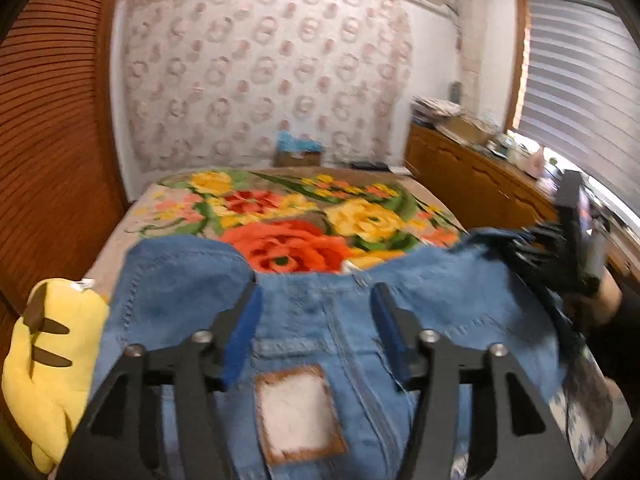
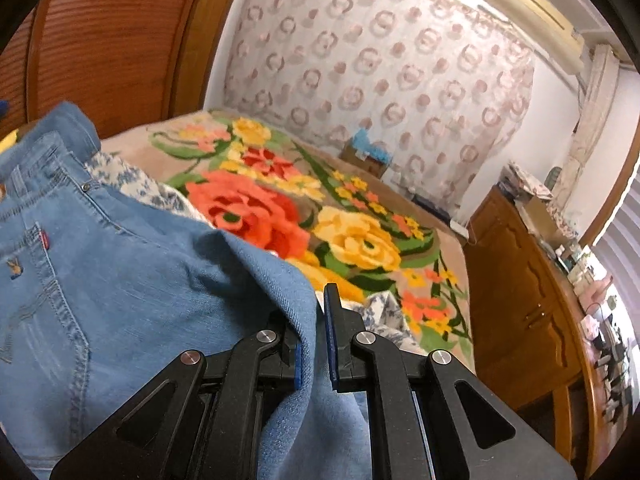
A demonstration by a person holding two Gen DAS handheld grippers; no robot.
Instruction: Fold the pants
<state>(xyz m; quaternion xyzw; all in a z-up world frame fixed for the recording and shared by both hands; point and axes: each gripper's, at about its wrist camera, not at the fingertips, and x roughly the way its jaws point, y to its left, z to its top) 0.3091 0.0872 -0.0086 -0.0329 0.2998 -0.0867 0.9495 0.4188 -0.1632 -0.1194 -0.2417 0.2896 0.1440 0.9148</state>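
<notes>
L wrist view, L→R: slatted wood door on far left, yellow plush toy w/ brown stripes at lower left, lying just beside the jeans. Jeans lie on the bed over a floral blanket, waistband end toward cam, leather-look patch facing up. Left gripper sits over the waistband w/ jaws roughly half open; blue pads stand clear on either side of the centre seam, denim lies between them, not pinched. So nothing held on L. Far right edge of that view: the right gripper seen from the side, blurred, at the jeans' right edge w/ denim bunched at it; part of a person's hand behind it. Wood cabinet w/ clutter on top and window blinds beyond.

R wrist view, L→R: jeans fill the left half, back pocket w/ small red tab visible, a blue-white patterned cloth lying beside and partly under the jeans. Right gripper jaws nearly closed, clamped on a fold of denim edge that runs up between the pads and drapes over the left finger. Floral blanket past the tips, patterned curtain on back wall, cabinet at right.
</notes>
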